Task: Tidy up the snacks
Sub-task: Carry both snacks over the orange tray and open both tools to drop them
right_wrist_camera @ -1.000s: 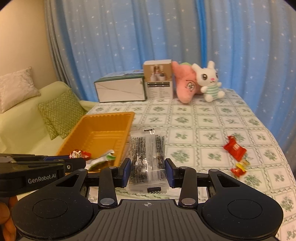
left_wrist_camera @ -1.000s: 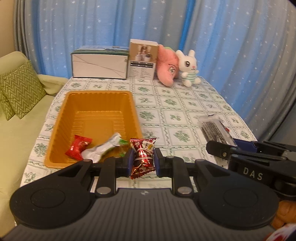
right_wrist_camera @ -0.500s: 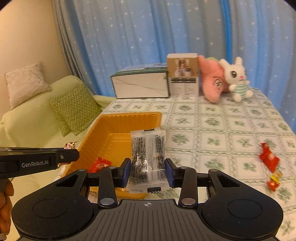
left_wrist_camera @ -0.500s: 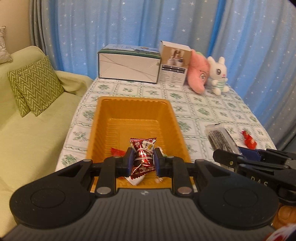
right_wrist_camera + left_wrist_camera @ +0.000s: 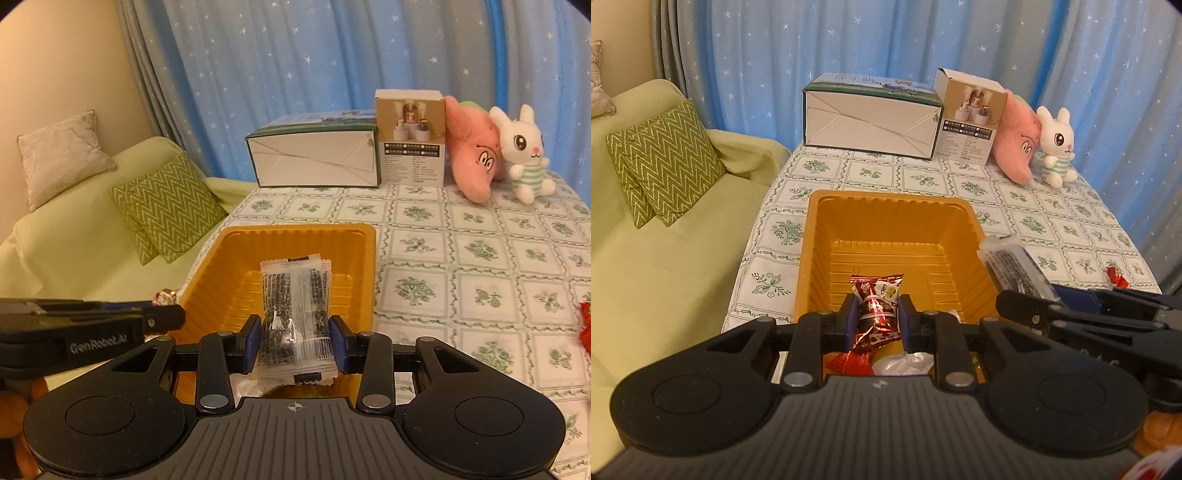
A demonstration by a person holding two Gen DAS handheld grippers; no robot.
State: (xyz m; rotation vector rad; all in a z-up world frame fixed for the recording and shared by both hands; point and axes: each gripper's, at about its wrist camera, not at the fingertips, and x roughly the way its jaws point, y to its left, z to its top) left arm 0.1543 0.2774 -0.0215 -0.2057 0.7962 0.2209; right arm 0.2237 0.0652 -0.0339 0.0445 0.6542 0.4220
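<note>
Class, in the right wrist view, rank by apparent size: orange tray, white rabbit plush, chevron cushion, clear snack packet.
1. orange tray
2. chevron cushion
3-4. clear snack packet and white rabbit plush: alike; the packet's nearness makes ranking unsure.

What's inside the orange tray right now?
In the orange tray: a red wrapper and a white wrapper at the near end. The left gripper hides the rest there.
</note>
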